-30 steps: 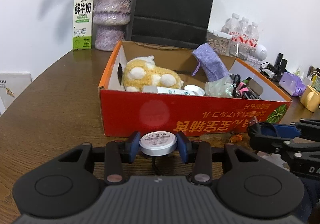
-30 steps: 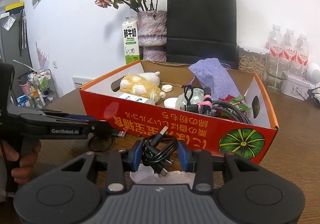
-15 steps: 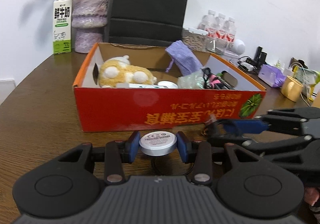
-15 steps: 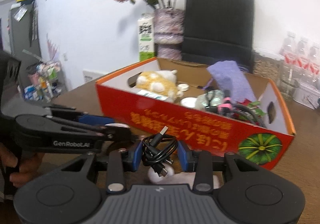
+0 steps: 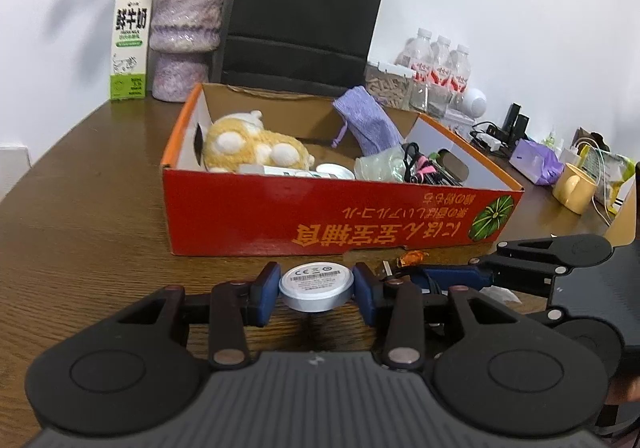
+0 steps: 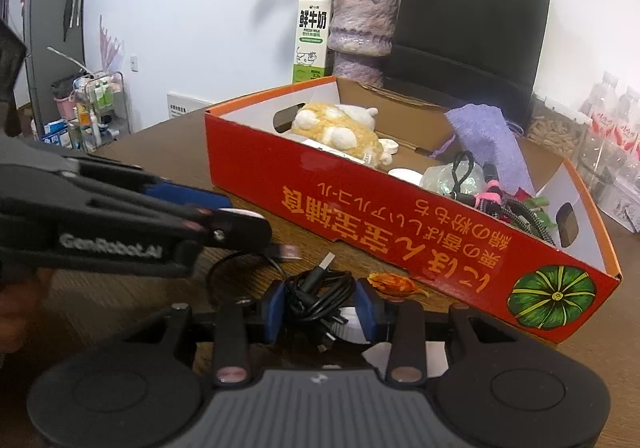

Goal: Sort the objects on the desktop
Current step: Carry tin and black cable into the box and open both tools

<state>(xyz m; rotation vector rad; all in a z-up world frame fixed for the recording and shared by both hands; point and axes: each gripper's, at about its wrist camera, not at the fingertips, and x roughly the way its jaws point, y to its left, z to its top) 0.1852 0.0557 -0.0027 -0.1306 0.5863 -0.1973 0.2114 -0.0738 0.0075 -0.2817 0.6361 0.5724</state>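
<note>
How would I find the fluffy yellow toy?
Look for the big red cardboard box on the brown table. The yellow plush toy lies inside at its left end, near the milk carton side. It's the only furry thing, with white patches.

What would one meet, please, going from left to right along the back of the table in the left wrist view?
Milk carton → purple vase → black paper bag → water bottles → yellow mug.

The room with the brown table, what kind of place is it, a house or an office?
Probably a home or small office room: a wooden table with a flower vase, a milk carton and a cluttered trolley.
</note>
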